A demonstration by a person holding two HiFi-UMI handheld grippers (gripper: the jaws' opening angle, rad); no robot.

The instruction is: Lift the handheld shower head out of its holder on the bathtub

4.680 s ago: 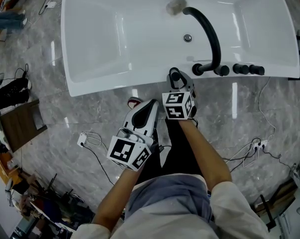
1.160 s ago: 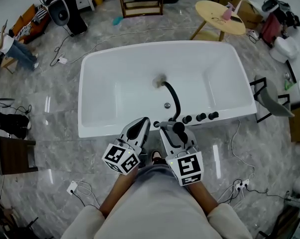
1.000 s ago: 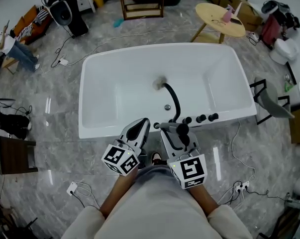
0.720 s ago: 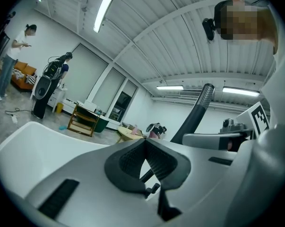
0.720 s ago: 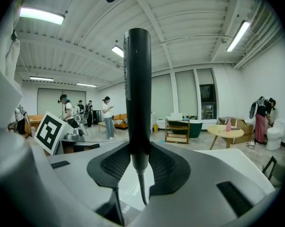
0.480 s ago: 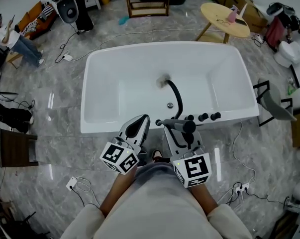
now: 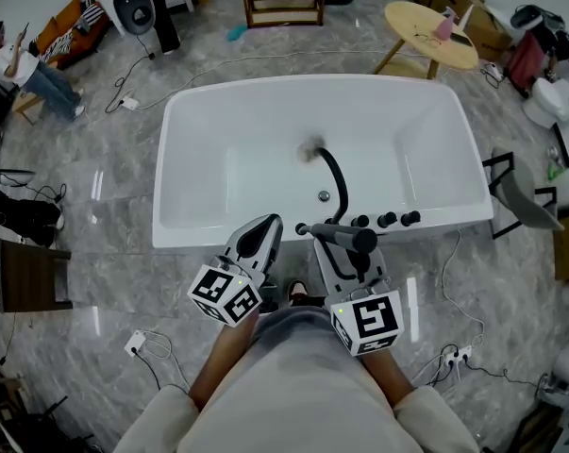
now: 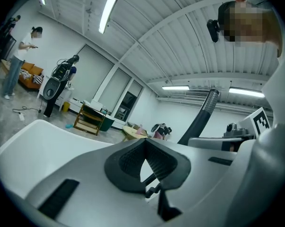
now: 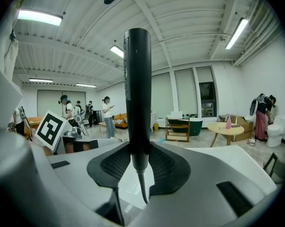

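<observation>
Right hand-held gripper (image 9: 138,168) around shower head (image 9: 137,89)

Bathtub (image 7: 312,81): centre of the floor, ahead of the person.
Curved pipe (image 7: 335,182): rises from the near rim and arcs over the tub interior.
Knobs (image 7: 386,220): row on the near rim, right of the pipe base.
Shower head (image 7: 322,232): crosswise between the jaws of the right gripper (image 7: 343,248), at the near rim.
Left gripper (image 7: 263,226): just left of the right gripper.
Round table (image 7: 430,36): behind the tub, right.
Chair (image 7: 515,192): right of the tub.
</observation>
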